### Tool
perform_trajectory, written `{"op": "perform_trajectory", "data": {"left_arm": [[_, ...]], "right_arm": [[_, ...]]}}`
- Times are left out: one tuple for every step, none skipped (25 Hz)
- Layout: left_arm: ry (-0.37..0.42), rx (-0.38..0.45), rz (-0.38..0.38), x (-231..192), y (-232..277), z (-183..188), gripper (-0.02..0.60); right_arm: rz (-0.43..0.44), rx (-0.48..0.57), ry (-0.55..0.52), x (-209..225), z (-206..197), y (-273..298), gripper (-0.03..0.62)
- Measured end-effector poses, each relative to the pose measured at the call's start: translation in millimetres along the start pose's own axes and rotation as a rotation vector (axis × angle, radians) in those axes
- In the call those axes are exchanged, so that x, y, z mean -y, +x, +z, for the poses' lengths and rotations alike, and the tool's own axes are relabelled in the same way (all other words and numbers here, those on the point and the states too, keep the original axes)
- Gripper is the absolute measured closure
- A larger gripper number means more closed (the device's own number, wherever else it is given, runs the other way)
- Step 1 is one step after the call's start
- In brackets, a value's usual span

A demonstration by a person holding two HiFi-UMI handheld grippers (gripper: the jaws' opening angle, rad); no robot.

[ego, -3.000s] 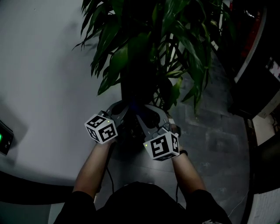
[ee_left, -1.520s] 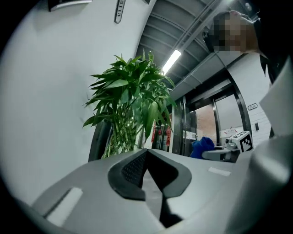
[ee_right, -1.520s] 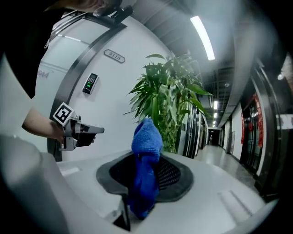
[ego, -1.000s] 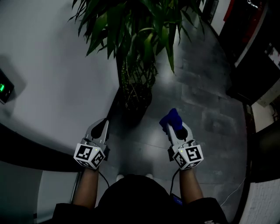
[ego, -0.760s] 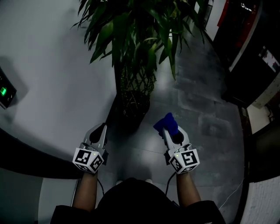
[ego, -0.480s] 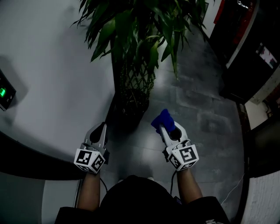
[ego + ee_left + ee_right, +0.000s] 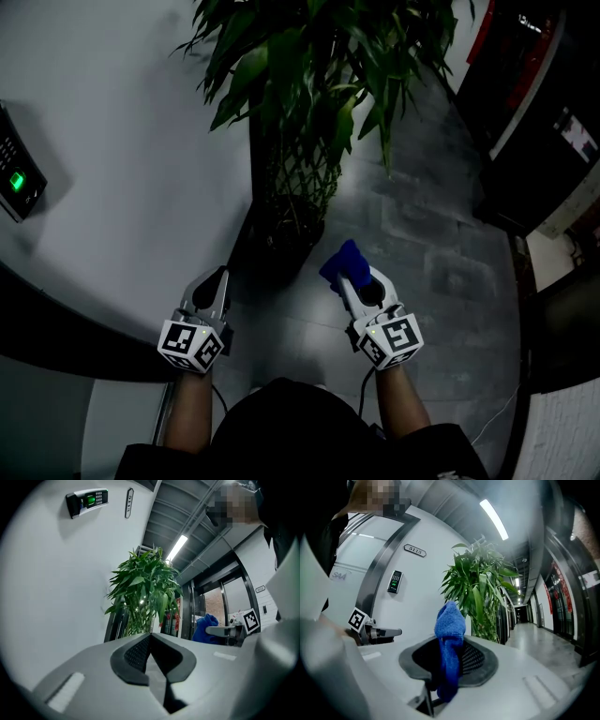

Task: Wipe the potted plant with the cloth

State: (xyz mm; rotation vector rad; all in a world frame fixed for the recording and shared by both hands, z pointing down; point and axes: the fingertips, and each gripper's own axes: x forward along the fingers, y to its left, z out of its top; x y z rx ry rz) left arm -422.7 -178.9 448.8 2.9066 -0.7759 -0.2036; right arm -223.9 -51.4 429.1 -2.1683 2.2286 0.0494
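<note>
Wall reader: a keypad unit (image 7: 21, 178) with a green light sits on the white wall, well off to the left of the left gripper.
Left gripper: the left gripper (image 7: 214, 279) is held low, its jaws pressed together with nothing between them, pointing forward along the wall.
Left arm: the forearm runs straight back to the body, wrist level, marker cube on top.
Potted plant: the potted plant (image 7: 298, 84) stands ahead of both grippers. Its dark pot is on the floor against the wall, ahead and right of the left gripper and ahead and left of the right one. The stems rise upright and the leaves spread above.
Cloth: the blue cloth (image 7: 341, 262) is pinched in the right jaws, its bunched end standing up past the tips, clear of the leaves.
Right gripper: the right gripper (image 7: 352, 284) is clenched on the cloth and angled slightly inward toward the pot.
Right arm: the forearm is low, elbow tucked in.
Key relation: both grippers look about equally near. Since the right one carries the cloth, I'd judge it must go forward, leftward and up to reach the foliage.
</note>
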Motion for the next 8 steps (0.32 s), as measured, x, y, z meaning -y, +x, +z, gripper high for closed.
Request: {"op": "perform_trajectory", "data": {"left_arm": [[-0.002, -0.002, 0.002, 0.5, -0.6, -0.3, 0.575], [-0.002, -0.005, 0.001, 1.6, -1.0, -0.8, 0.575], [-0.002, -0.007, -0.002, 3.5, -0.9, -1.4, 0.575], [-0.001, -0.009, -0.007, 6.6, -0.6, -2.2, 0.575], [0.002, -0.011, -0.015, 10.7, -0.2, -2.9, 0.575], [0.006, -0.013, -0.026, 15.7, 0.0, -3.6, 0.575], [0.010, -0.014, -0.037, 21.0, 0.0, -4.0, 0.575], [0.014, -0.015, -0.049, 26.4, 0.0, -4.4, 0.575]], "right_arm": [[0.004, -0.002, 0.003, -1.5, -0.8, 0.1, 0.490], [0.009, -0.002, 0.007, -3.4, -1.0, 0.1, 0.490], [0.015, -0.001, 0.011, -5.4, -0.6, 0.0, 0.490], [0.021, 0.001, 0.012, -7.4, 0.0, -0.4, 0.490], [0.026, 0.002, 0.011, -9.3, 0.5, -1.2, 0.490], [0.031, 0.003, 0.009, -11.1, 0.7, -2.5, 0.490], [0.035, 0.003, 0.007, -12.7, 0.9, -3.9, 0.490], [0.039, 0.003, 0.005, -14.3, 1.1, -5.4, 0.490]]}}
